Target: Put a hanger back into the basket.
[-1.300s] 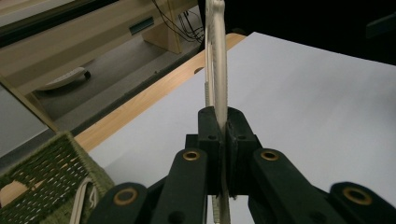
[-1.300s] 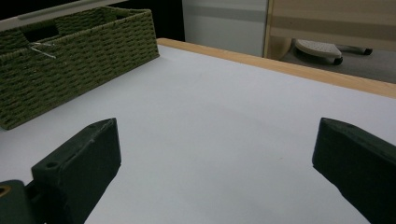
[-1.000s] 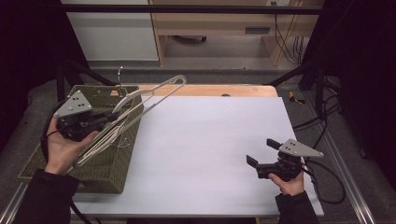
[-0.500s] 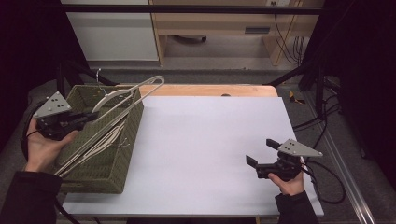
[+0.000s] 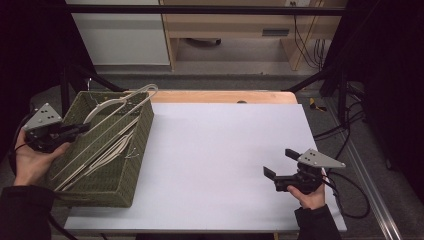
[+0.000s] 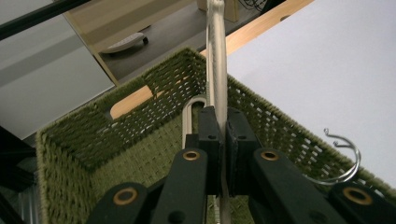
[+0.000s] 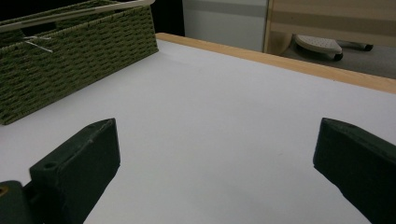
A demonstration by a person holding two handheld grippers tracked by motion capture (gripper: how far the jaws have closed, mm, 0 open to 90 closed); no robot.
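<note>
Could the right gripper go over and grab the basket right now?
Probably yes. The right gripper stands open, and bare table lies between it and the basket; nothing blocks the way.

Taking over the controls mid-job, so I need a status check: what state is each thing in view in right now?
left gripper: shut on the held hanger.
held hanger: clamped, far end poking past the basket's far corner.
other hangers: lying flat inside the basket.
basket: upright at the table's left edge.
right gripper: open, holding nothing, low over the table.
table: white top bare in the middle.
</note>
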